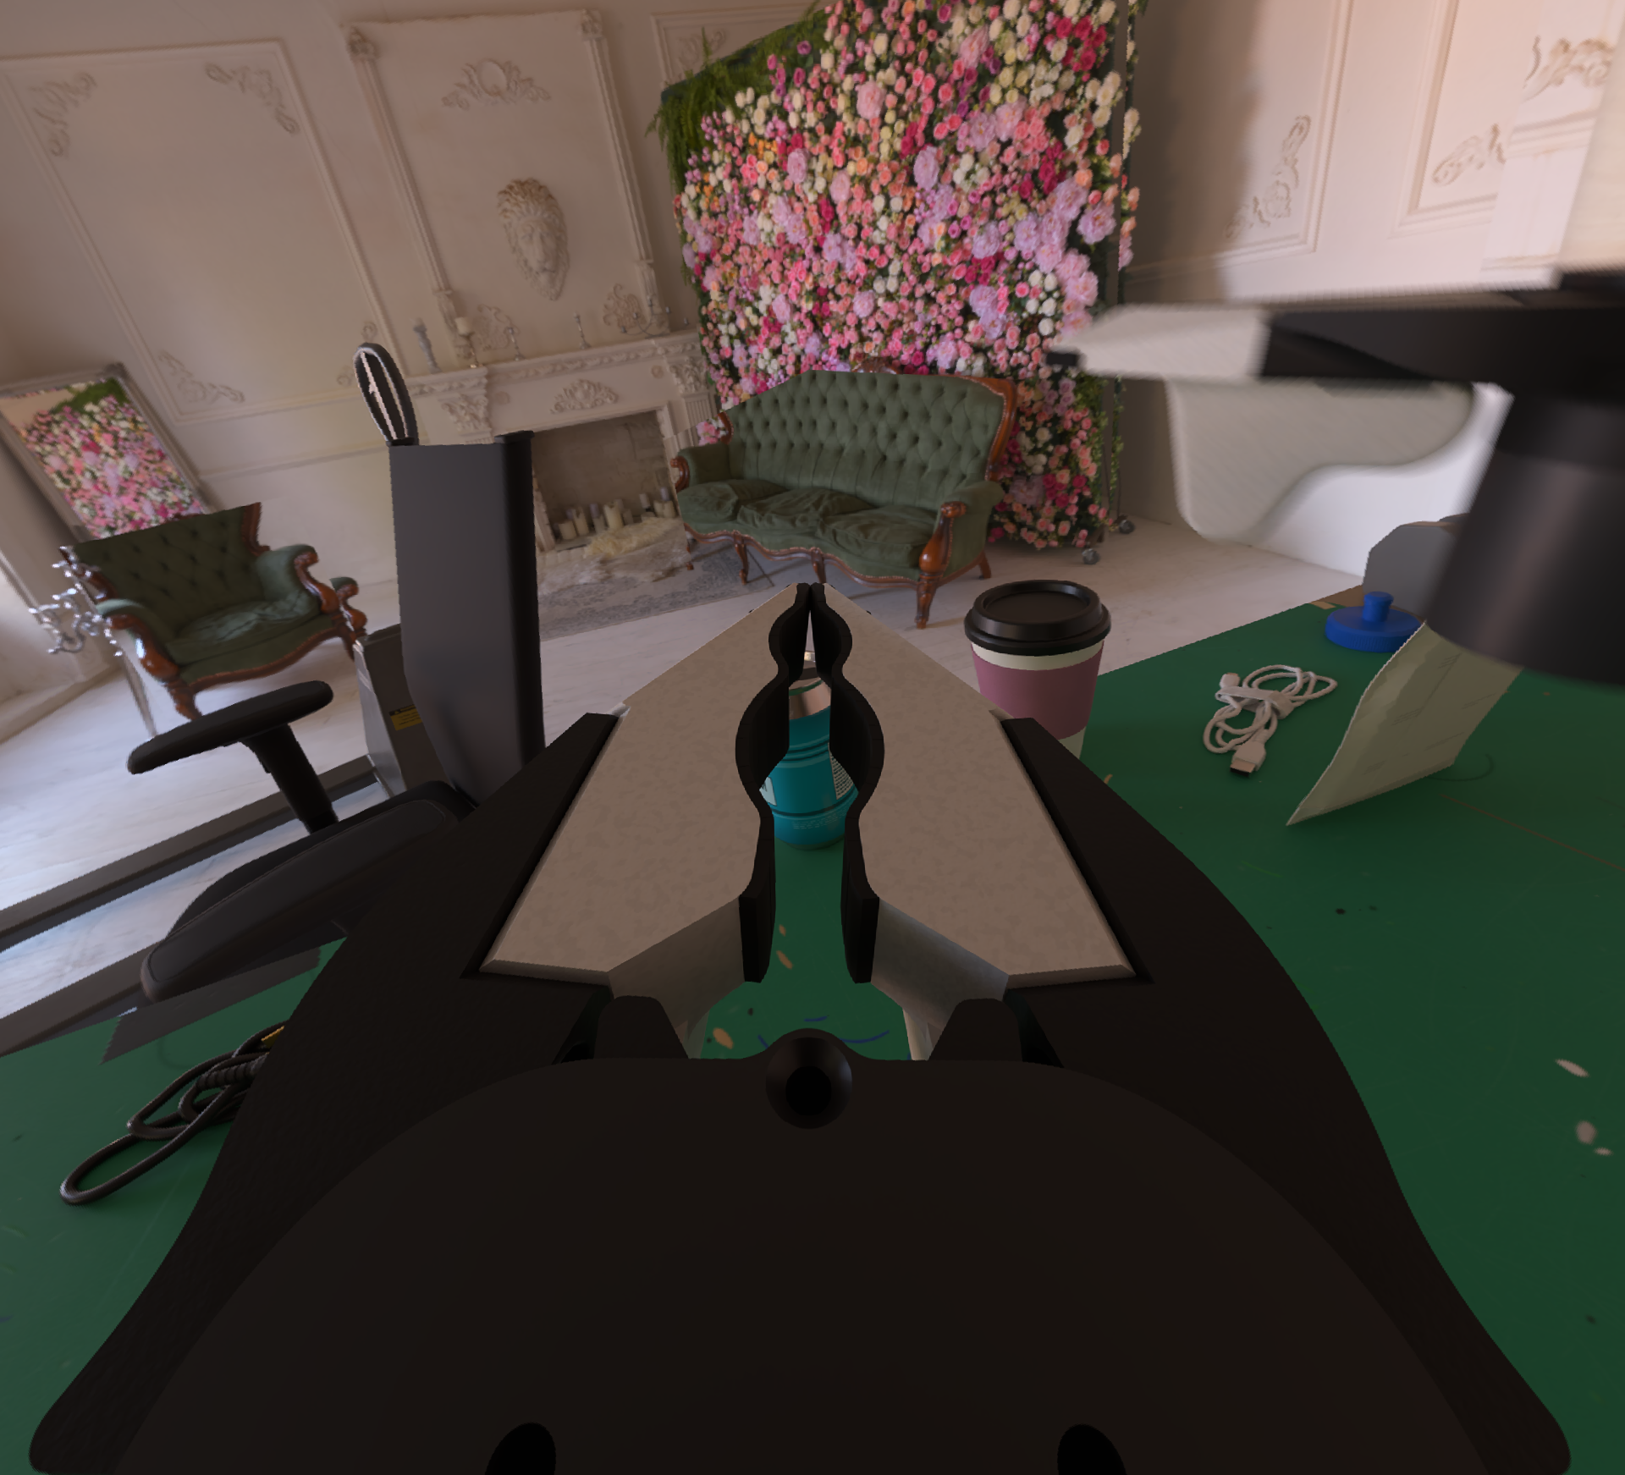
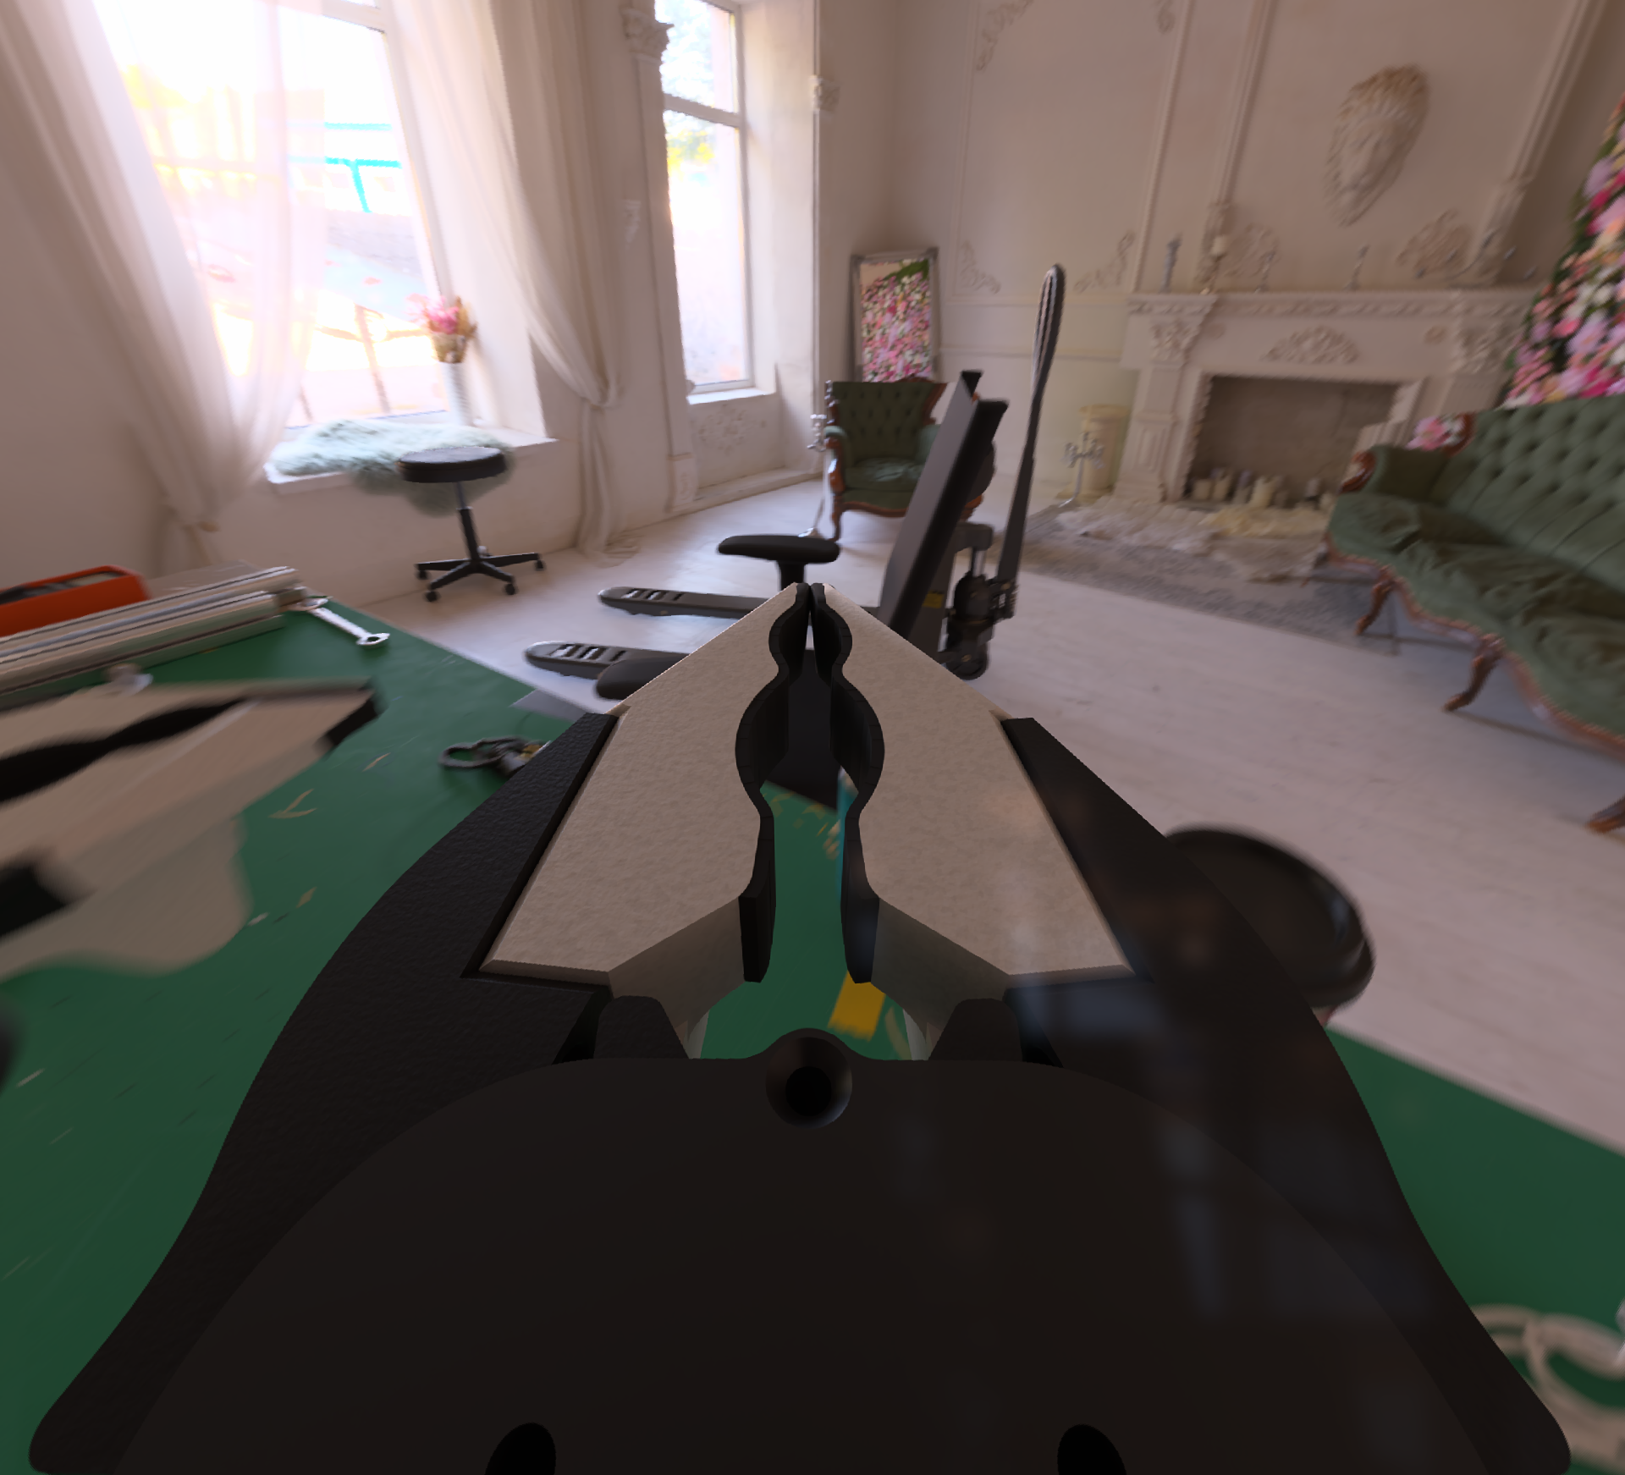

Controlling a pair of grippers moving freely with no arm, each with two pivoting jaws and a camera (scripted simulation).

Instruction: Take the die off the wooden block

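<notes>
The left gripper [image 1: 810,597] hung above the green tabletop [image 1: 1319,993] with its jaws brought together, the tips touching and nothing clamped between them. Through the gaps lower down between its fingers showed a teal can [image 1: 805,782], standing on the tabletop beyond them and not touched by them. Just right of the can stood a paper coffee cup [image 1: 1038,668] with a black lid and a mauve sleeve. Farther right of the cup lay a coiled white cable [image 1: 1257,707], and beyond that a blue knob-shaped piece [image 1: 1372,624]. A coiled black cable [image 1: 167,1116] lay well to the left of the can, near the tabletop's edge. The right gripper [image 2: 810,596] likewise had its jaws together at the tips, holding nothing, and pointed out past the tabletop edge toward a pallet jack [image 2: 958,554] on the floor. Neither the die nor the wooden block could be made out in either view, so their place could not be told.
</notes>
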